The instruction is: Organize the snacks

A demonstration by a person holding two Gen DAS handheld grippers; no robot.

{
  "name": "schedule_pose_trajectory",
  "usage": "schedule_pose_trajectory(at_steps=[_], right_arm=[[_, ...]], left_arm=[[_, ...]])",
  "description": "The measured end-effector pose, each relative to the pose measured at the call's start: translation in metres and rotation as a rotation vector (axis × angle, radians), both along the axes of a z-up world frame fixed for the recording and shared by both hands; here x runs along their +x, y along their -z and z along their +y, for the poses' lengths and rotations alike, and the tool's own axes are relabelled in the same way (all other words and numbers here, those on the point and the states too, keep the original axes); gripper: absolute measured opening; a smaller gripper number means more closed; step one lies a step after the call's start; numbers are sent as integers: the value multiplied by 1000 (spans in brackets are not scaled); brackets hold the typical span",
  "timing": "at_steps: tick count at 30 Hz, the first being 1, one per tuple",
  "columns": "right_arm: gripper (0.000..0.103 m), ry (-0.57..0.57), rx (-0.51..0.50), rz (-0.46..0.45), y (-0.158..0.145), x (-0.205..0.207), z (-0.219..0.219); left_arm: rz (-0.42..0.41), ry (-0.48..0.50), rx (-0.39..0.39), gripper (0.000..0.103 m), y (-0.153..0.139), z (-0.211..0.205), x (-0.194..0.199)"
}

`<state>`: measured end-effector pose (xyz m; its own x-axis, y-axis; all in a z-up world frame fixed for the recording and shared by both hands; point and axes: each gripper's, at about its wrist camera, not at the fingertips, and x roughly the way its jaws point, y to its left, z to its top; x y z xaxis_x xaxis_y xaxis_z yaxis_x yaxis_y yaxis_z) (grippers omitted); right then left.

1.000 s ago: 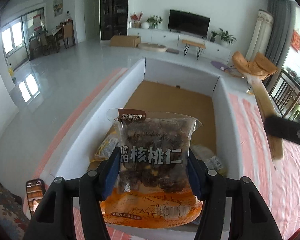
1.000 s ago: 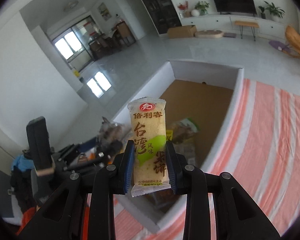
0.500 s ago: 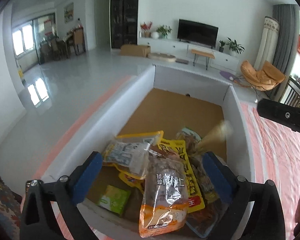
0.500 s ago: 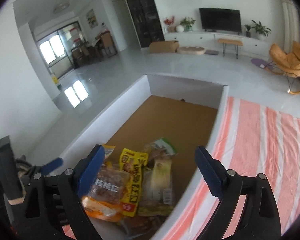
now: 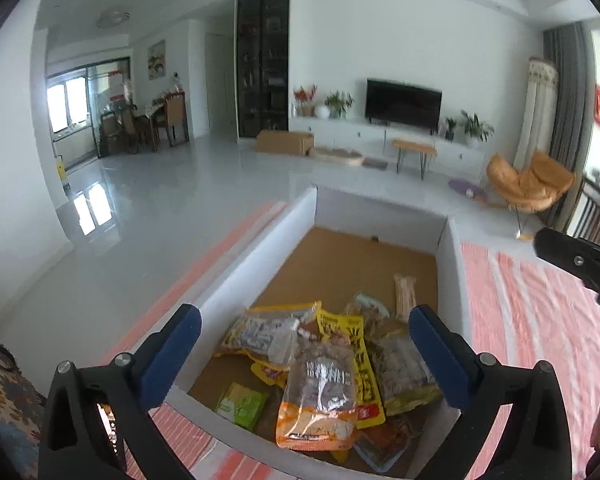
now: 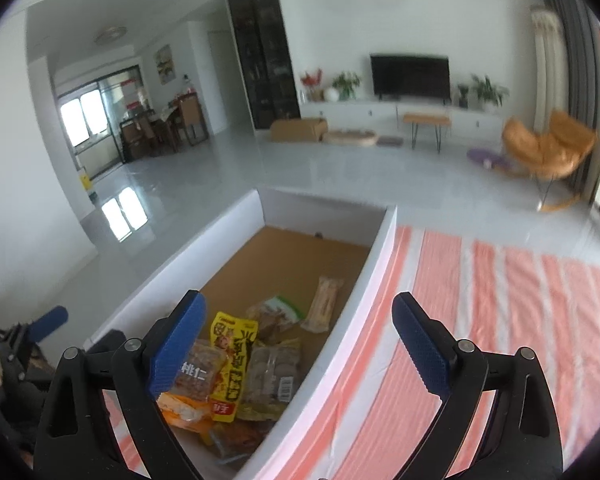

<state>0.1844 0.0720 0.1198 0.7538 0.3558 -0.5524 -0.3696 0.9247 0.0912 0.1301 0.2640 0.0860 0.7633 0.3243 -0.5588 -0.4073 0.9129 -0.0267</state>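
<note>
Snacks lie heaped at the near end of the white box (image 5: pixel 256 256), walnut packet (image 5: pixel 320 396) on top, rice-cracker bar (image 6: pixel 325 304) farther in; left gripper (image 5: pixel 305 354) and right gripper (image 6: pixel 298 346) are both opening wide above them, holding nothing

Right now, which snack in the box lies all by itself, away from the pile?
The long pale rice cracker packet, lying alone on the bare cardboard floor of the box. The other snacks overlap in a heap nearer the grippers.
</note>
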Motion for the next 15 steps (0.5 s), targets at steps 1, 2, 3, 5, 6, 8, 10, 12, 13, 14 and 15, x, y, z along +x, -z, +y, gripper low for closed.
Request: schedule_pose_trajectory(at_steps=[1, 2, 3, 5, 6, 8, 10, 12, 13, 14, 15], right_arm=[[96, -6, 0, -25, -6, -5, 0], [97, -11, 0, -41, -9, -9, 0], [97, -9, 1, -59, -15, -14, 0], [99, 15, 3, -101, -22, -19, 1], [100, 25, 5, -139, -26, -24, 2], [100, 36, -12, -200, -28, -31, 8], [100, -5, -64, -193, -25, -34, 19], [100, -38, -99, -167, -20, -36, 28], [100, -42, -110, -161, -19, -38, 32], [100, -50, -124, -155, -17, -39, 37], [100, -54, -133, -157, -15, -40, 39]], left_arm=[[9, -14, 2, 103, -3, 1, -2], [25, -19, 10, 103, -4, 4, -2], [31, -17, 23, 103, -6, 5, -3], [44, -27, 111, 103, -7, 5, -4], [50, -33, 137, 103, -8, 4, -5], [79, -34, 173, 103, -7, 6, -7], [107, -29, 150, 103, -4, 9, -8], [119, -8, 112, 103, -2, 14, -9], [108, -5, 98, 103, -2, 16, -12], [101, -8, 93, 103, -1, 18, -14], [99, -10, 92, 103, -1, 18, -15]])
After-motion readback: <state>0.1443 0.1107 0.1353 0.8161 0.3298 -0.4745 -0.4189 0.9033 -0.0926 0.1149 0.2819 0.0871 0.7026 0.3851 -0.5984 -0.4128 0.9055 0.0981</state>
